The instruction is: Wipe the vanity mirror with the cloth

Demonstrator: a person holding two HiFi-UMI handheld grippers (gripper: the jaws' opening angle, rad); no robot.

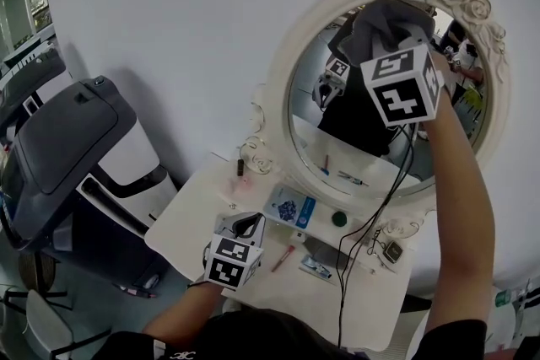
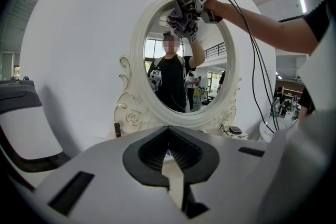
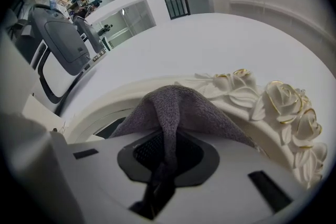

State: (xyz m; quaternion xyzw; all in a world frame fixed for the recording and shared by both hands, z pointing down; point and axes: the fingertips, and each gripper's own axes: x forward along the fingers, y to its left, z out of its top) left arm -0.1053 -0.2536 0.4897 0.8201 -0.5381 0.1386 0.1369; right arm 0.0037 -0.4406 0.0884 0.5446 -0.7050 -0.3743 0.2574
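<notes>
A slip is judged the main risk: the cloth (image 3: 173, 107) is pinched by only a narrow fold between the clamped jaws of the right gripper (image 3: 163, 165), so it could be pulled loose if snagged on the carved roses (image 3: 283, 102). The cloth is bunched just ahead of those jaws, against the top edge of the vanity mirror (image 1: 337, 139). The left gripper (image 1: 240, 232) is held at lower centre, jaws together on nothing.

No legible words or numbers anywhere.
The upper cube (image 1: 401, 84) and the lower cube (image 1: 232, 261) carry only black-and-white square patterns, and the blue packet (image 1: 289, 207) on the surface (image 1: 192, 225) bears print too small to make out.
</notes>
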